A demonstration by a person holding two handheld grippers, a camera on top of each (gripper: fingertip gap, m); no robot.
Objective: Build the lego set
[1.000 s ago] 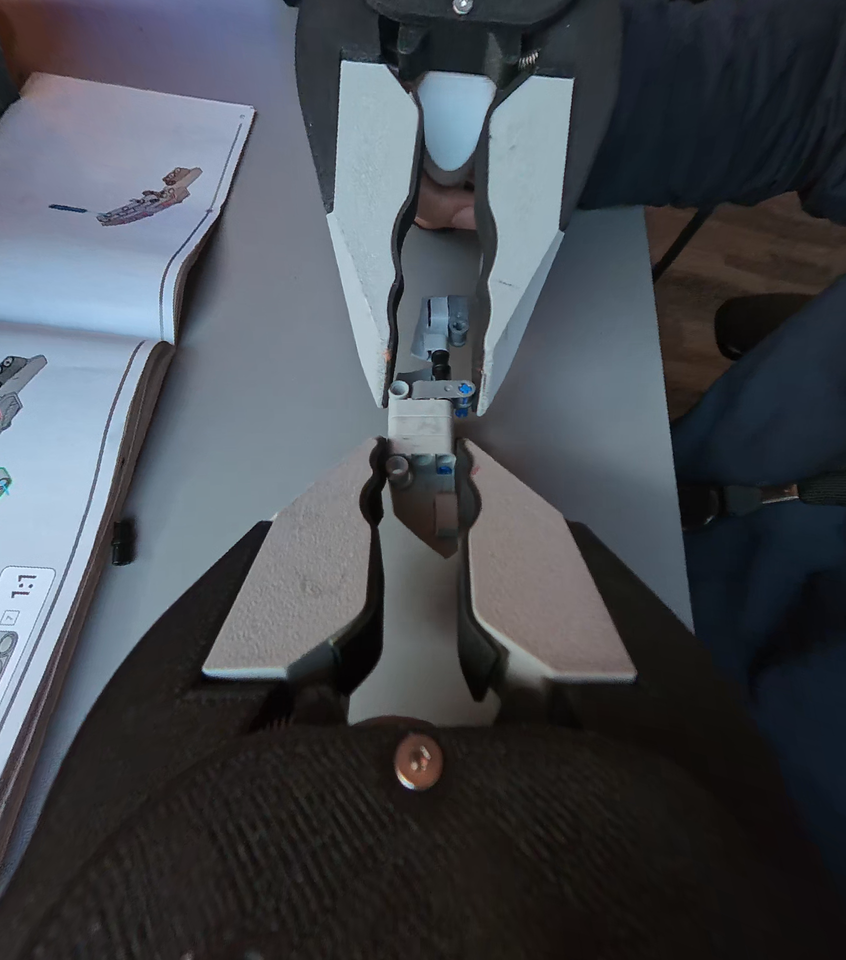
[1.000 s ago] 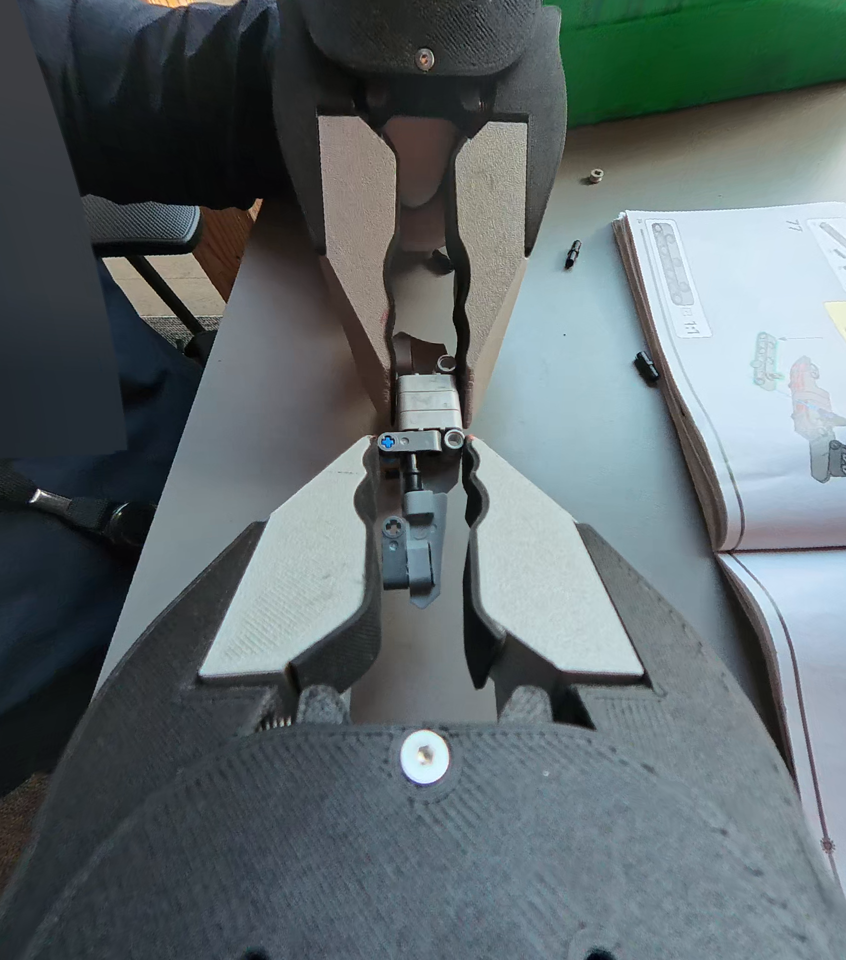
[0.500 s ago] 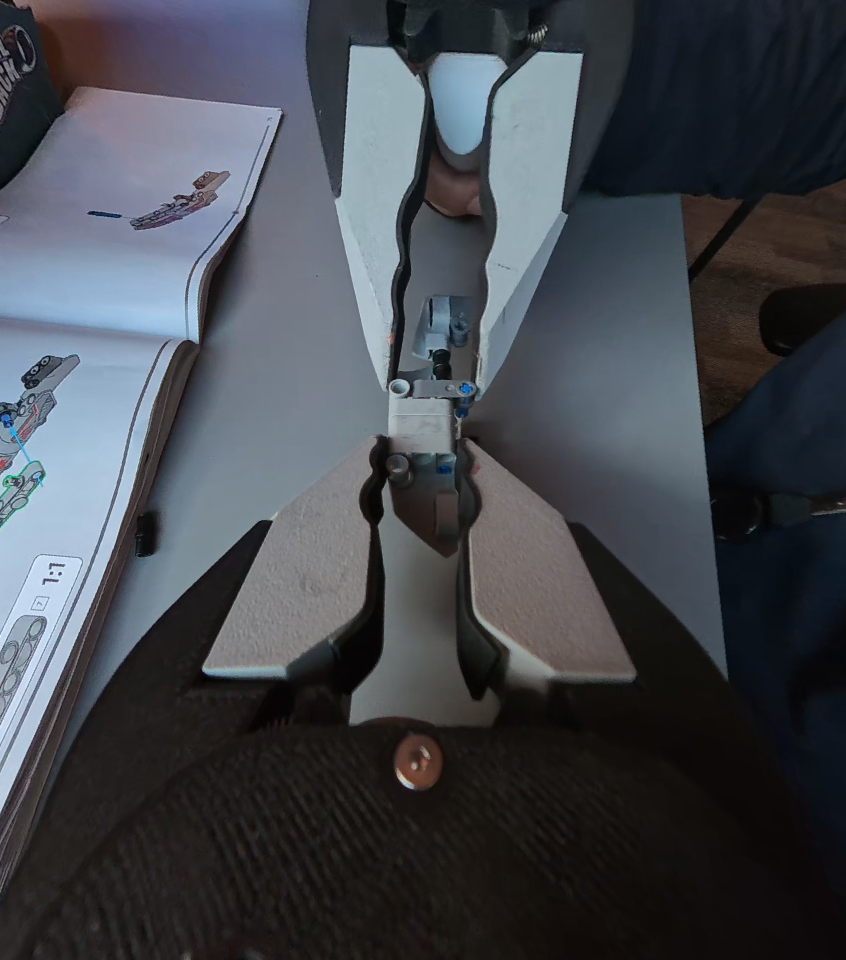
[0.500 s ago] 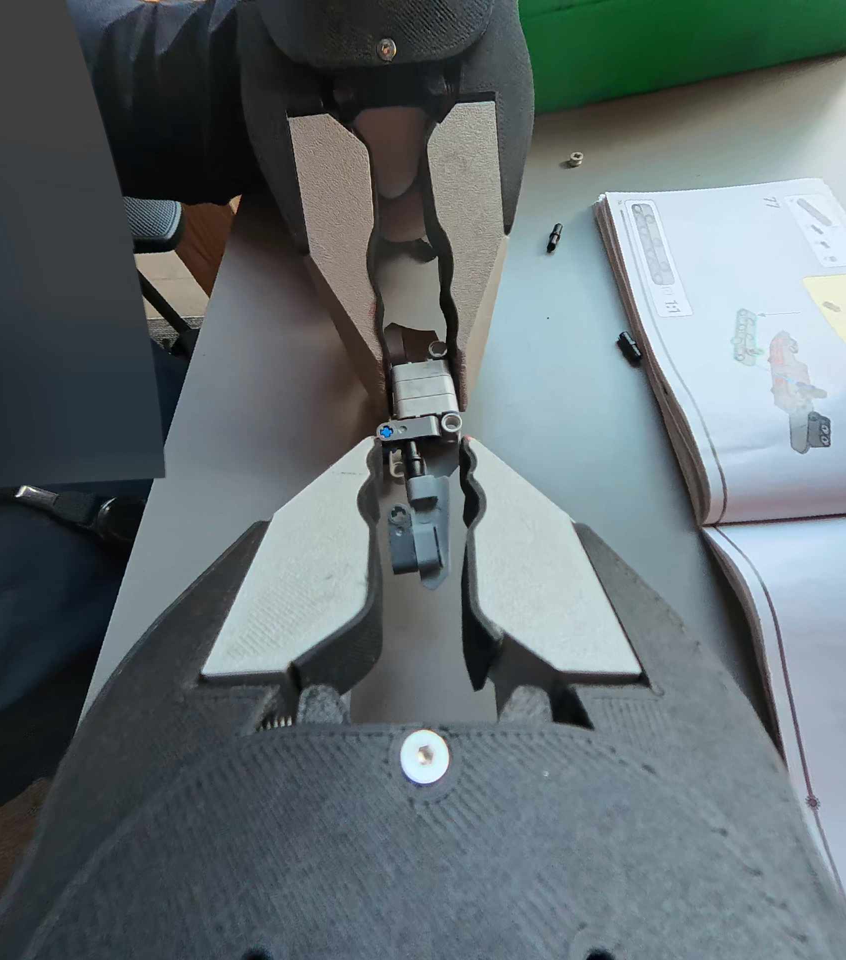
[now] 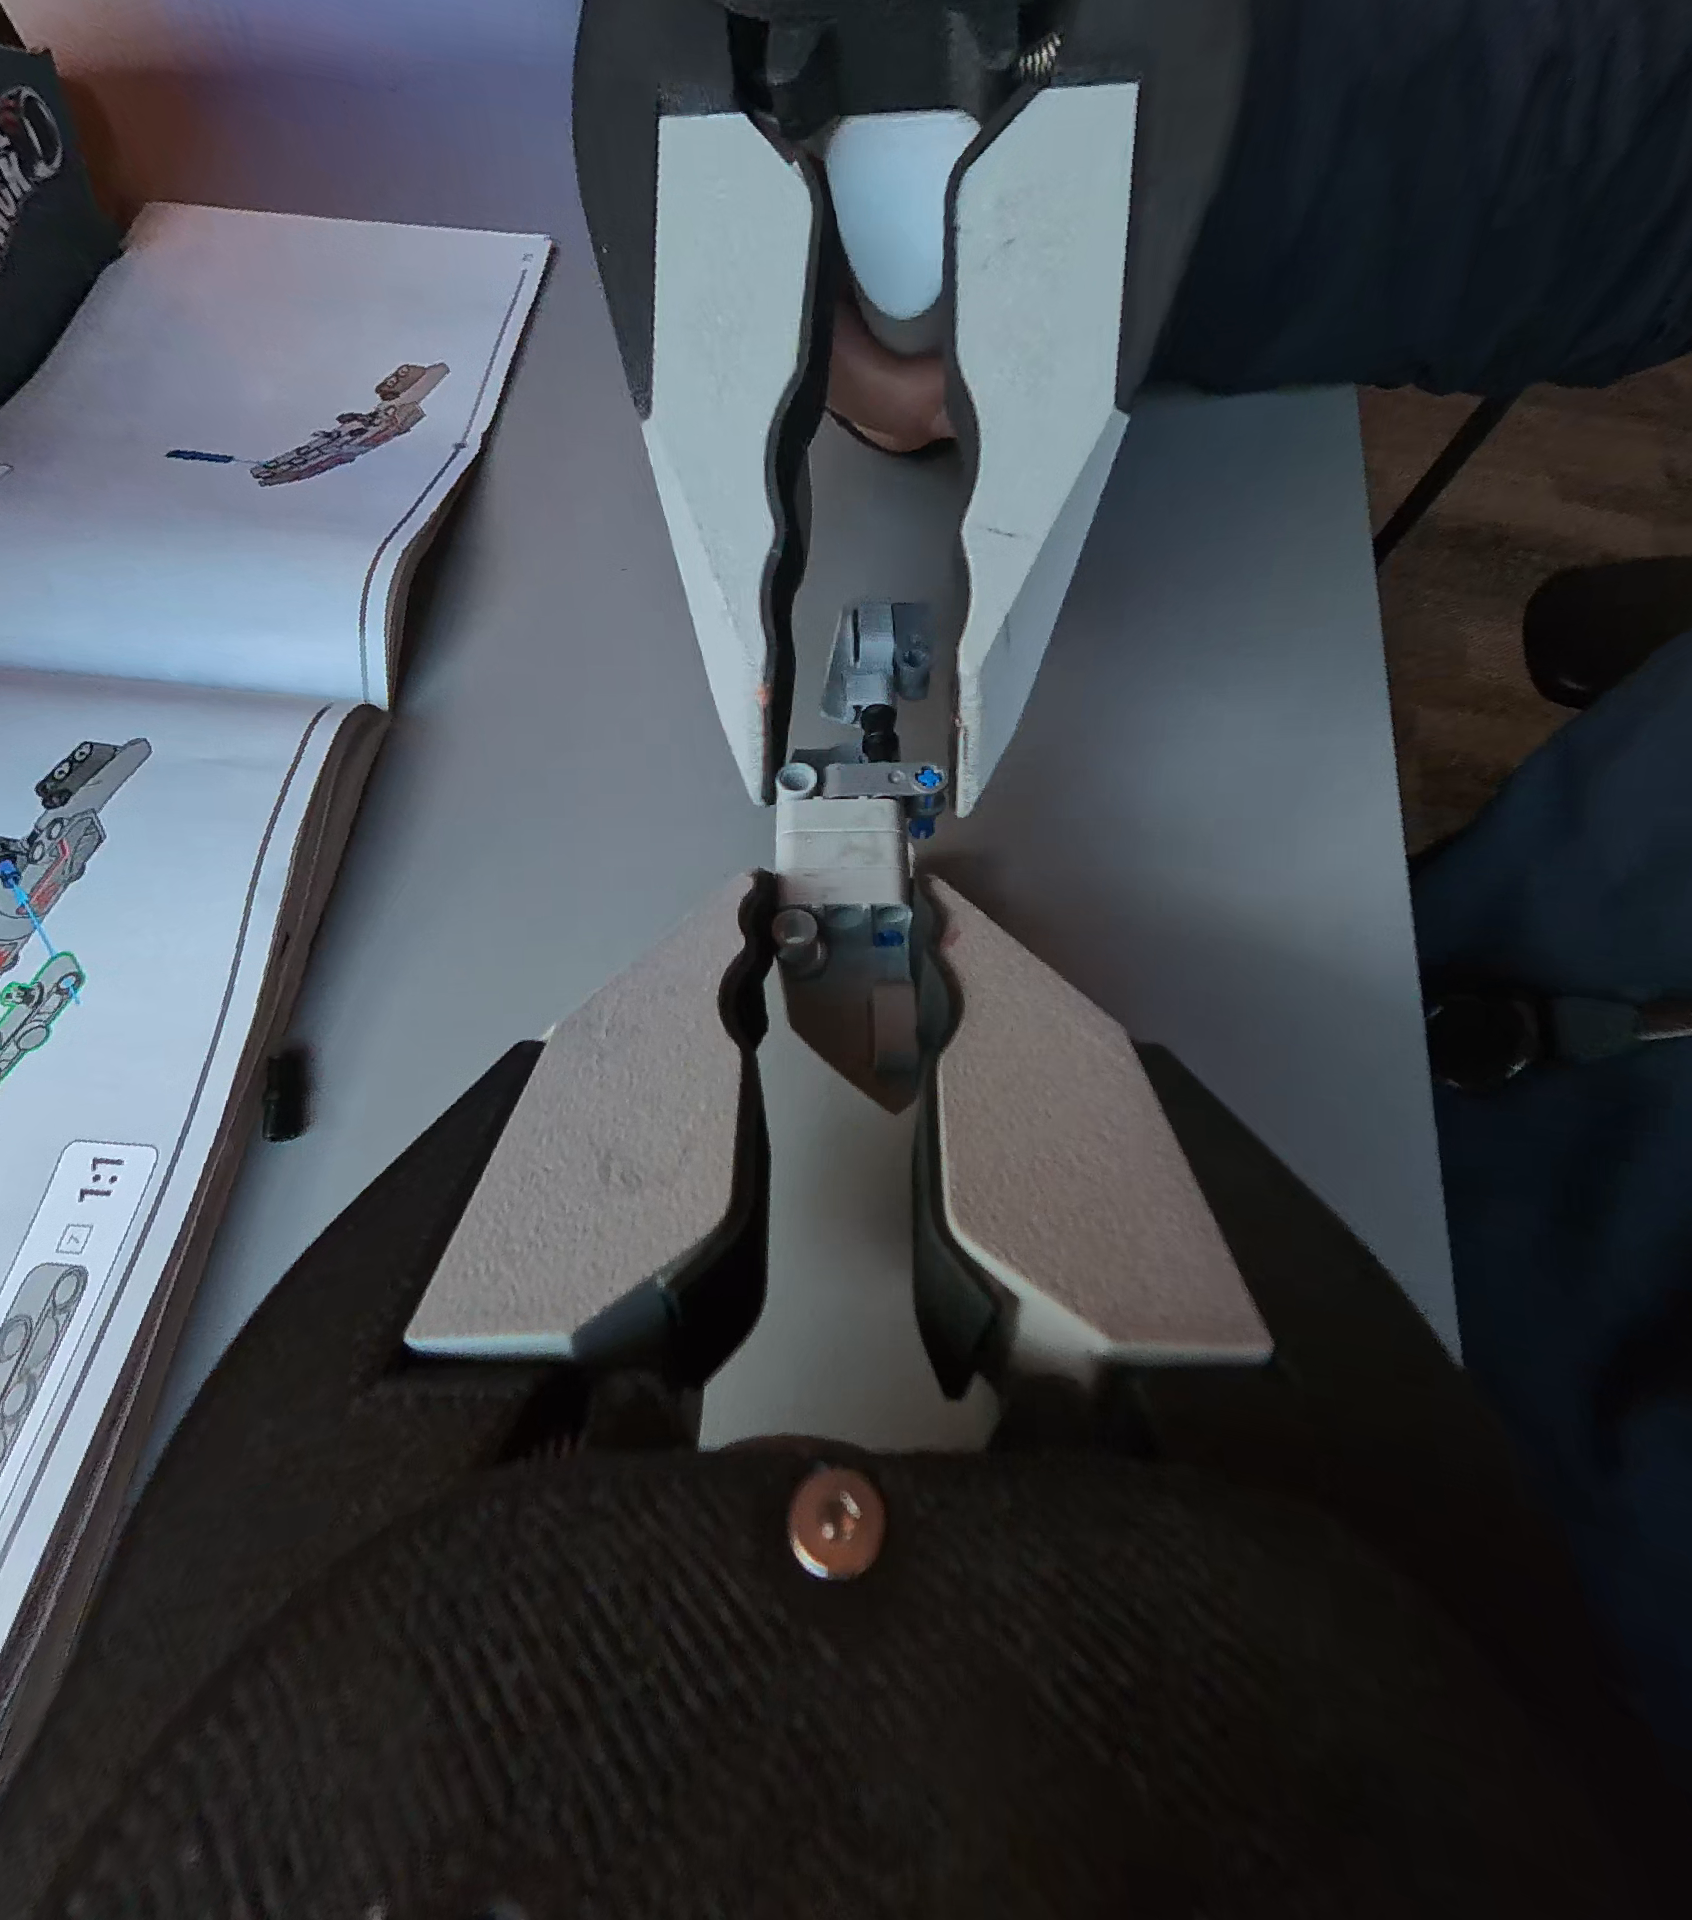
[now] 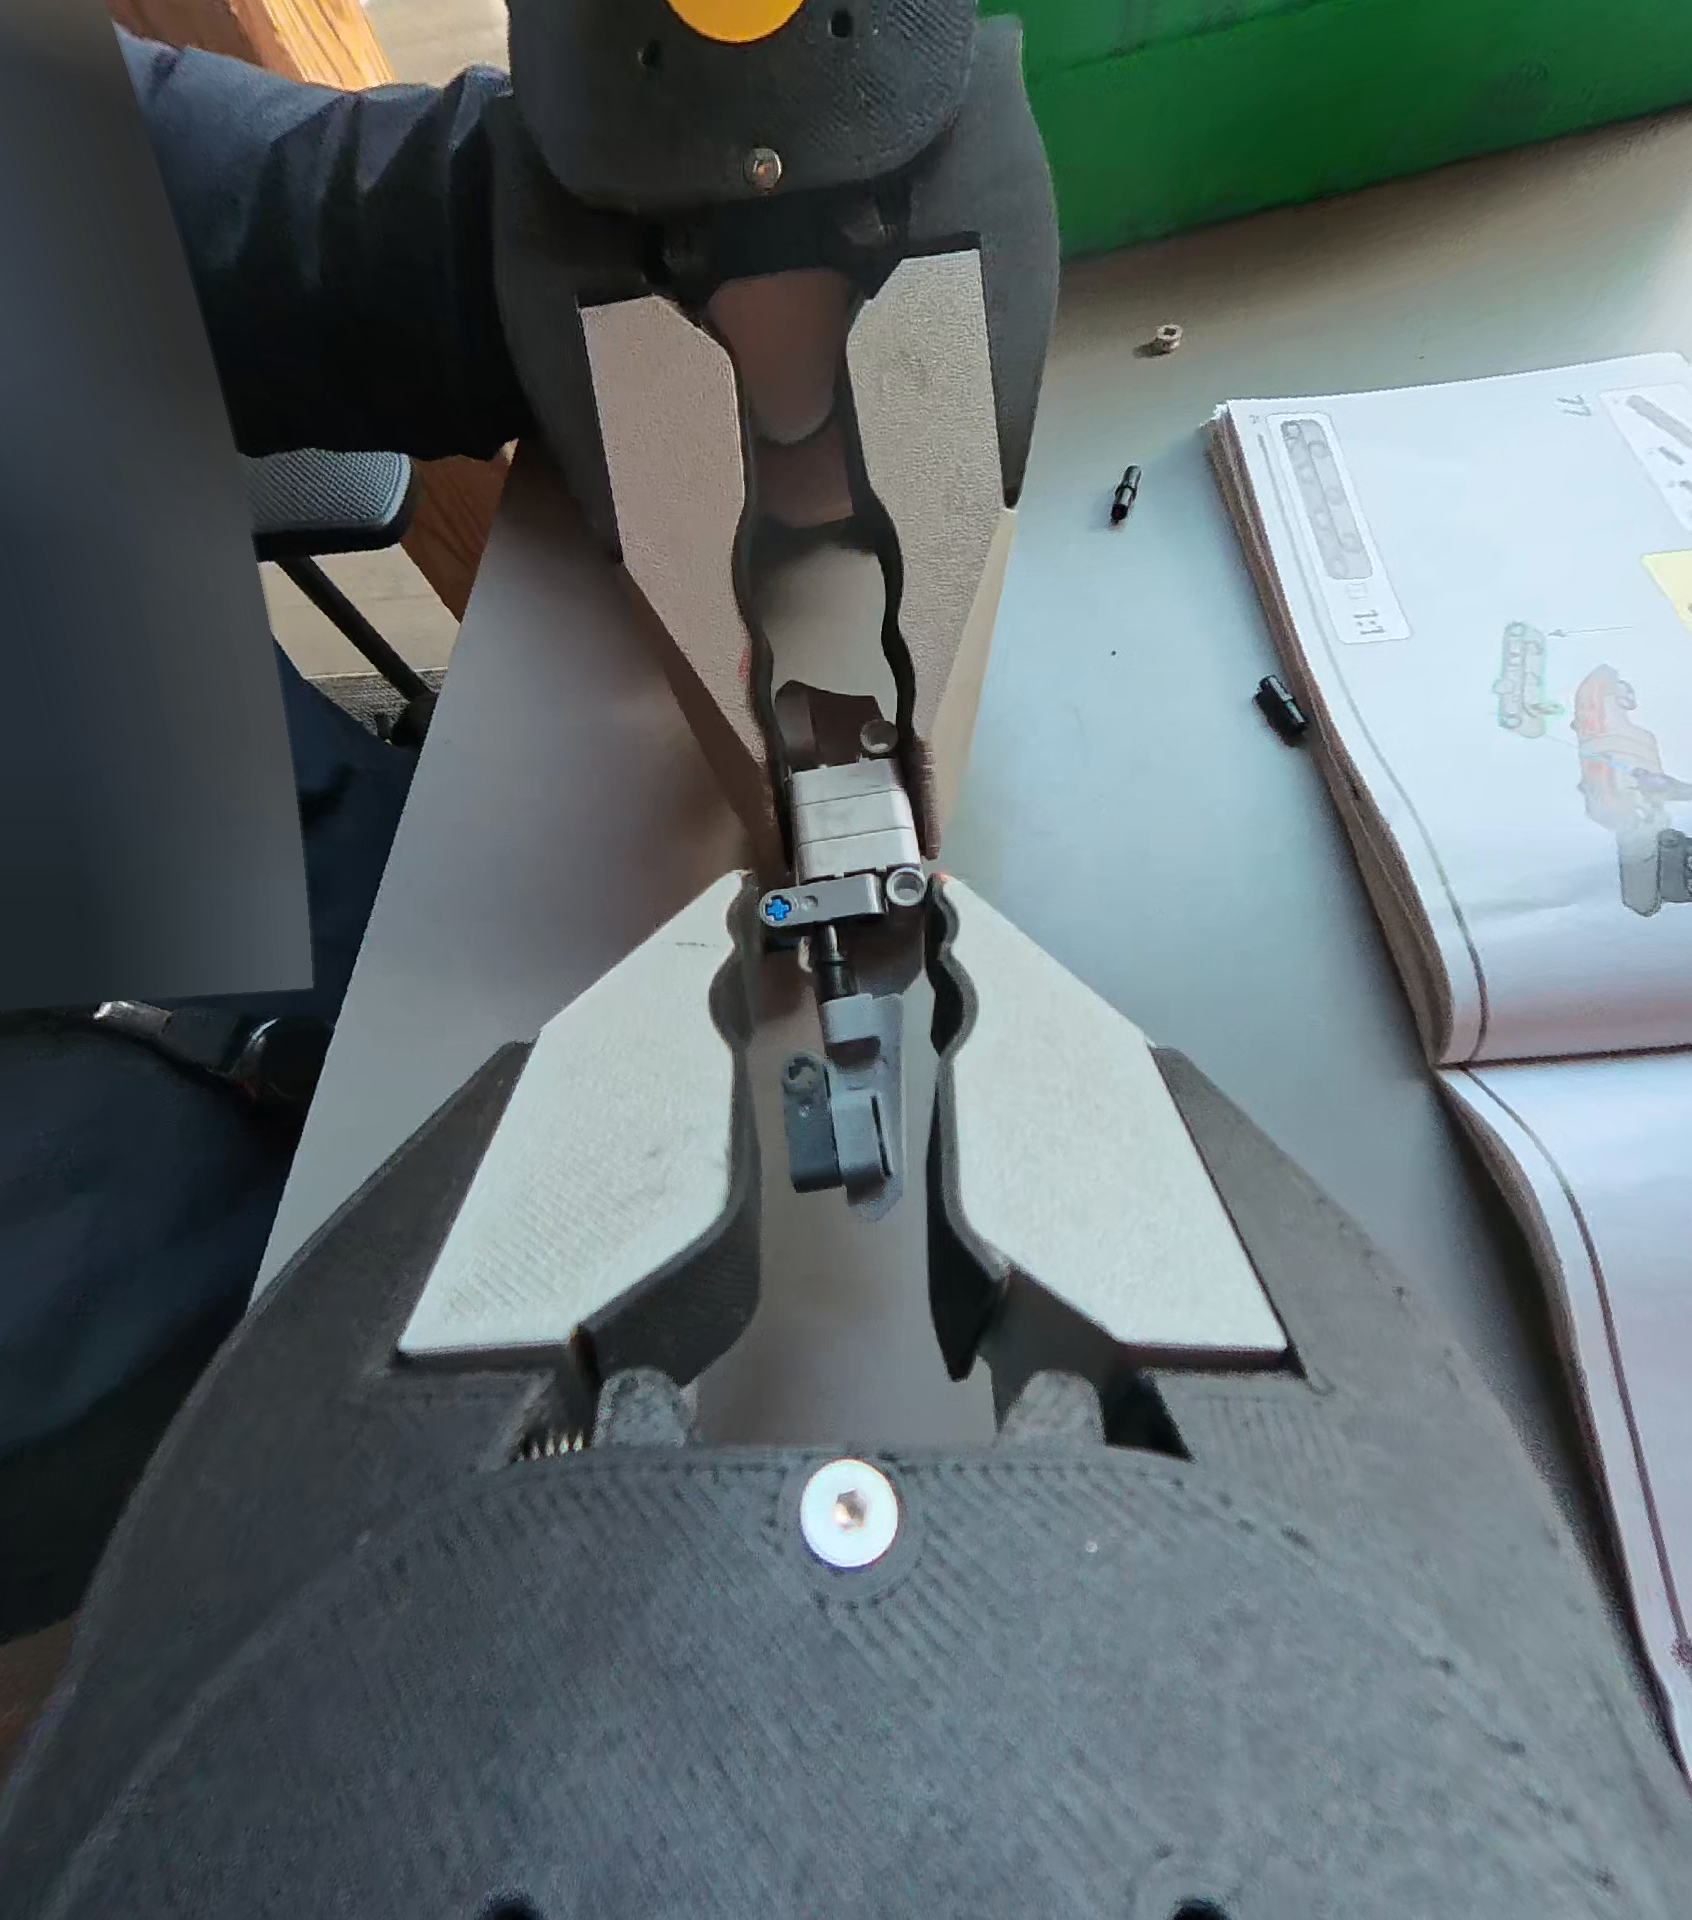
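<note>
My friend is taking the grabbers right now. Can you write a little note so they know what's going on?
Left gripper: fingers shut on the light grey block.
Right gripper: fingers shut on the dark grey link piece, which meets the block's end.
Both are held above the table, tip to tip.
Instruction booklet lies open; loose black pins lie beside it.
Done: the two parts are brought together.
Left: check the join, then add the remaining pieces.

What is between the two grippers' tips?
The grey lego assembly bridges them, both views show: left gripper clamps its block, right gripper its thin beam.
</note>
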